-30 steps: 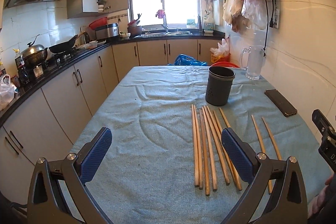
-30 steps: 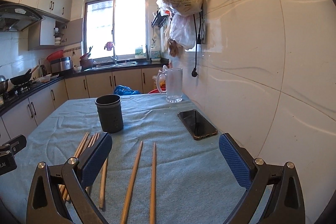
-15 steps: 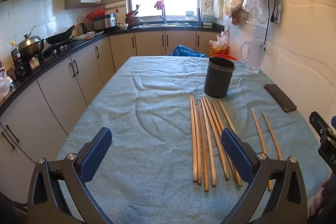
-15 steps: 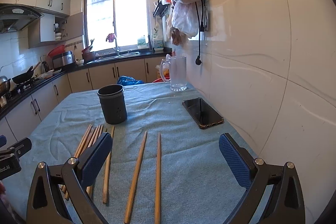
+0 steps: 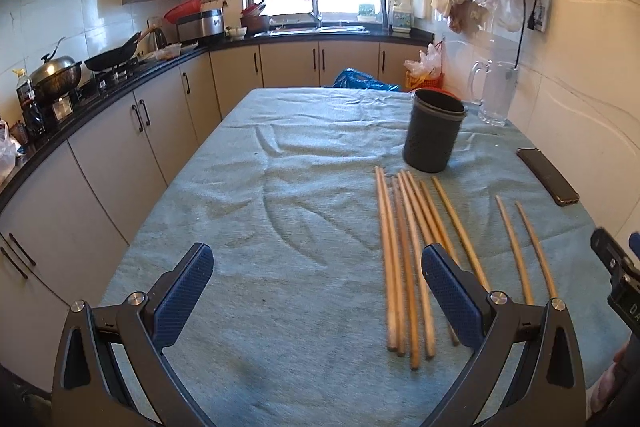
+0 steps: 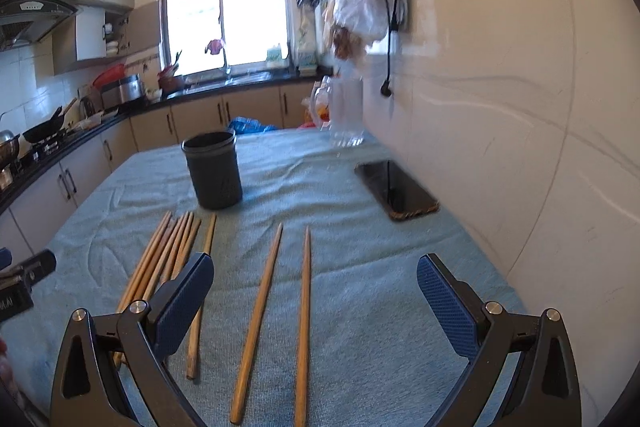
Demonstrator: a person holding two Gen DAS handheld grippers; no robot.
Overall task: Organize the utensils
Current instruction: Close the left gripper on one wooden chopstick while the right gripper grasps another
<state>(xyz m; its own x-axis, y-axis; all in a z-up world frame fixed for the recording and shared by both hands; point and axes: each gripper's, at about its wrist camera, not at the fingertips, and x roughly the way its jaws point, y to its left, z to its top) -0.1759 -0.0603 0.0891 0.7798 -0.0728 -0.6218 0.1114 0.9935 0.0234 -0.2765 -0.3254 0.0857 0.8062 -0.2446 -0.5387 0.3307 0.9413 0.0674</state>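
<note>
The left tool (image 5: pixel 318 285) is spread wide, its blue pads holding nothing and touching nothing; it hangs above the blue cloth (image 5: pixel 280 227) that covers the bench. Its right pad (image 5: pixel 450 291) sits in front of the near ends of a bundle of chopsticks (image 5: pixel 404 259), hiding part of them. The right tool (image 6: pixel 316 287) is just as wide apart and empty, also clear of the cloth.

From the left wrist view, the bundle lies just right of the tool's middle line, running away from the camera toward a dark cup (image 5: pixel 434 131). The sticks are plain light wood, about six or seven laid side by side, close at the far end and fanning a little near the tool; some touch or overlap. Their far tips stop just short of the cup's base. Two more chopsticks, a loose pair (image 5: pixel 524 251), lie further right, apart from the bundle and from each other.

From the right wrist view, that loose pair (image 6: pixel 280 311) lies between the tool's two pads, nearly parallel, pointing away from the camera. The bundle (image 6: pixel 168 255) lies left of it, partly behind the left pad (image 6: pixel 184 303). The cup (image 6: pixel 214 169) stands upright beyond the bundle; what is inside it cannot be seen.

A dark phone (image 6: pixel 396 189) lies flat on the cloth near the wall, well to the right of the sticks. A clear jug (image 5: pixel 494 93) stands beyond the cup by the wall.
</note>
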